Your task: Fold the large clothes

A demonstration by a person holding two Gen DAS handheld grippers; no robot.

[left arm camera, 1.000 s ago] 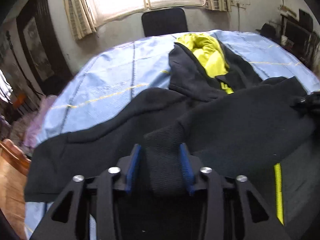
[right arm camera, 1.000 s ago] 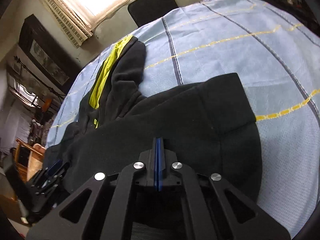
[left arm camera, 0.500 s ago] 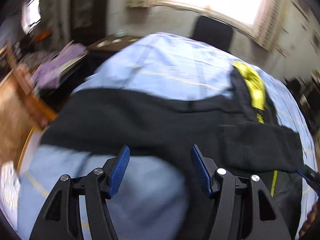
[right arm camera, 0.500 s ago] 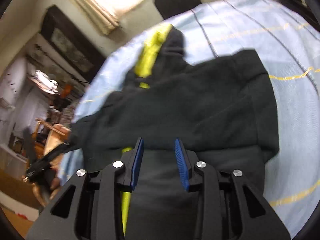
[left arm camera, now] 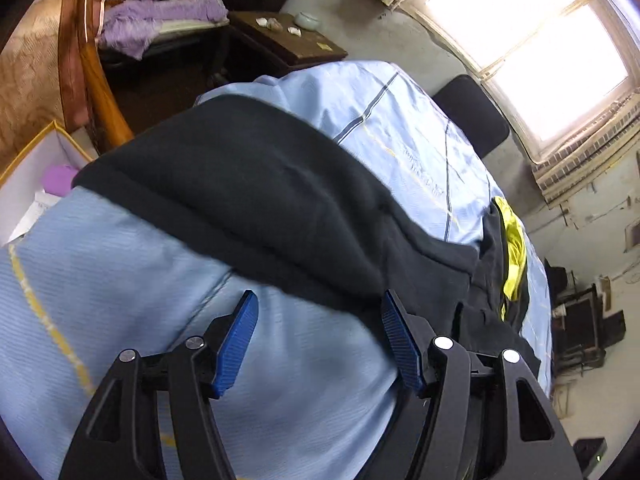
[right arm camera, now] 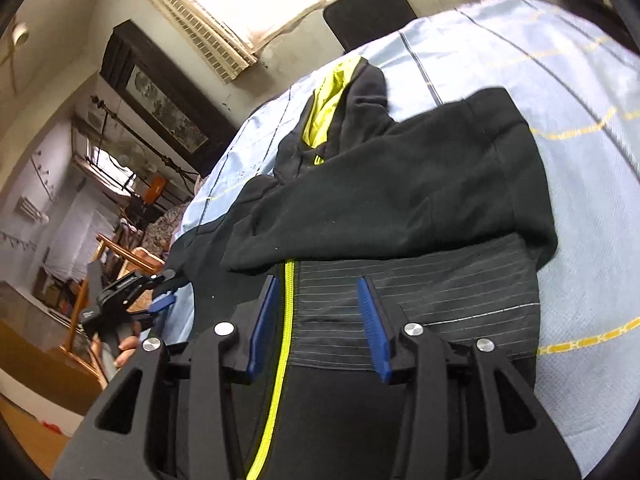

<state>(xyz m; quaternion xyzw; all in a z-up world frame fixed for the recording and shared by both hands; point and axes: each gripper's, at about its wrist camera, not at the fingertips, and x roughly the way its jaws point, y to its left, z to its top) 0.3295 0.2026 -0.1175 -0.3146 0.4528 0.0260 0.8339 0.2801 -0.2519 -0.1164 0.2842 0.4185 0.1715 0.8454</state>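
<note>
A black hoodie (right arm camera: 400, 192) with yellow-green hood lining (right arm camera: 326, 108) and zip (right arm camera: 285, 320) lies on the light blue checked bedcover (right arm camera: 580, 200). One sleeve is folded across its body. My right gripper (right arm camera: 318, 282) hovers over the ribbed hem (right arm camera: 440, 296), its jaws opening with only flat cloth below them. My left gripper (left arm camera: 319, 298) stands open over the lower edge of the other sleeve (left arm camera: 248, 192), where black cloth meets the bedcover (left arm camera: 100, 280); nothing is gripped. In the right wrist view the left gripper (right arm camera: 156, 296) shows at the bed's left edge, held by a hand (right arm camera: 128, 350).
A black chair (left arm camera: 472, 116) stands behind the bed under the bright window (left arm camera: 532, 52). Left of the bed are a wooden chair frame (left arm camera: 88, 60), purple cloths (left arm camera: 160, 16), a dark side table (left arm camera: 288, 36) and a white box (left arm camera: 36, 160).
My left gripper let go of the sleeve cuff, opened, rolled and swung left to the other sleeve. My right gripper went from shut to open and drew back over the hem.
</note>
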